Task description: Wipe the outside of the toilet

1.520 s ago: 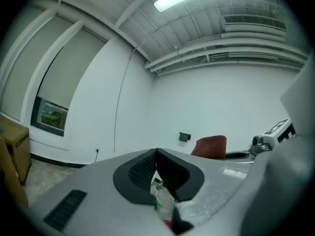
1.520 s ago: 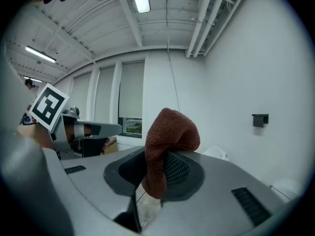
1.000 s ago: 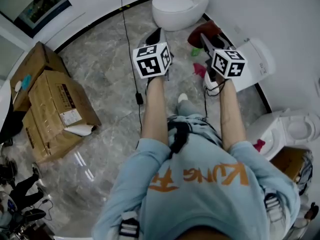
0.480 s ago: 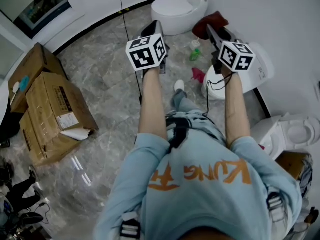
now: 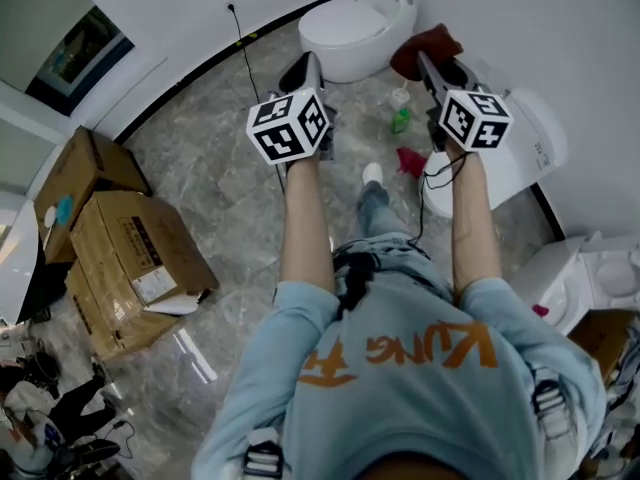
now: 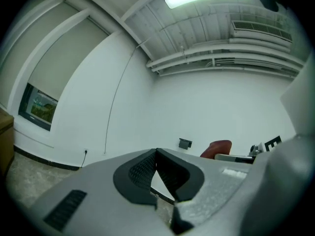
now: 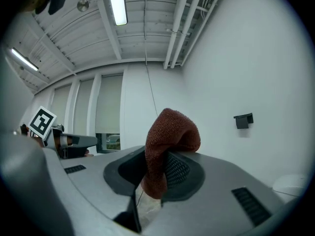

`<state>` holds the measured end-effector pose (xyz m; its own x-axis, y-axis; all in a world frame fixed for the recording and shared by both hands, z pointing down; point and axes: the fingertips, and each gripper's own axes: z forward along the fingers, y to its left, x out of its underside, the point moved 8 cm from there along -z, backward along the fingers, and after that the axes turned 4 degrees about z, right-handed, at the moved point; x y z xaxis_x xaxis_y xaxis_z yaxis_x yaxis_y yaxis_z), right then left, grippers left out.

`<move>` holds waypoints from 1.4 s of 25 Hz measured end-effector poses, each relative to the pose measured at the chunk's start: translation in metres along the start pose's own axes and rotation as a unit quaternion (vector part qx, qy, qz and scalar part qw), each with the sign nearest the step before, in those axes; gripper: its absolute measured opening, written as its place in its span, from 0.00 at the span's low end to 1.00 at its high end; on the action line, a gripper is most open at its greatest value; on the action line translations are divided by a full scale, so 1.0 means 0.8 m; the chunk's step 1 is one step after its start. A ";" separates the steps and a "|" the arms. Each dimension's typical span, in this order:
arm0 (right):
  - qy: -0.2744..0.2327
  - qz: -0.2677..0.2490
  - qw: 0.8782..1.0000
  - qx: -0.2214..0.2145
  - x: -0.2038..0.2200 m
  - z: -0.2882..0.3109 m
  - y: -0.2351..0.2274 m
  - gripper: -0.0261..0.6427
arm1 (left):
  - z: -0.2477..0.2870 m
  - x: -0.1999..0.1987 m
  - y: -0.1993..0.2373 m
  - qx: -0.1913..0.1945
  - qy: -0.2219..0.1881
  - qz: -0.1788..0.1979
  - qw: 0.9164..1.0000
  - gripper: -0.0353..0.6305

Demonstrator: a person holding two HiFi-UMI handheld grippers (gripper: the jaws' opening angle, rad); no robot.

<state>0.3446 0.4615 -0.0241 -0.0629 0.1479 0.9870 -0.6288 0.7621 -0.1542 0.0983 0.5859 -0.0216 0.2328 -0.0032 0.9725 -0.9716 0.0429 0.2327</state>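
Clamps the rag (image 7: 170,129) in the right gripper (image 7: 157,170) fingers; keeps the left gripper (image 6: 156,154) fingers together, empty. Has edged slightly forward over the last second, yet holds the rag clear of the toilet (image 5: 360,18) at far centre. Means no wiping yet.

Head downward (gripper views toward ceiling (image 6: 206,14))

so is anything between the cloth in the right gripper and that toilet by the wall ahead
Nothing visible does. The right gripper, shut on the red cloth, is raised in open air to the right of the white toilet. A green bottle stands on the floor, low and off that line.
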 end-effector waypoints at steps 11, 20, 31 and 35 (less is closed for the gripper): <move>0.034 0.023 0.999 0.020 0.036 0.198 -0.162 0.15 | 0.232 0.051 0.021 -0.009 0.038 0.046 0.998 0.04; 0.097 0.078 0.992 0.029 0.087 0.355 -0.307 0.15 | 0.466 0.104 0.036 -0.001 0.115 0.035 0.993 0.04; 0.150 0.092 0.984 0.036 0.141 0.424 -0.355 0.15 | 0.560 0.145 0.059 0.013 0.171 0.032 0.985 0.04; 0.174 0.058 0.981 0.058 0.145 0.434 -0.366 0.15 | 0.584 0.168 0.075 -0.003 0.197 0.030 0.980 0.04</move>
<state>0.2522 0.0363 0.1516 0.1177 0.4509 0.8848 -0.7179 0.6542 -0.2379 0.0516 0.1212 0.1260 0.1755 0.3859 0.9057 -0.9839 0.0364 0.1752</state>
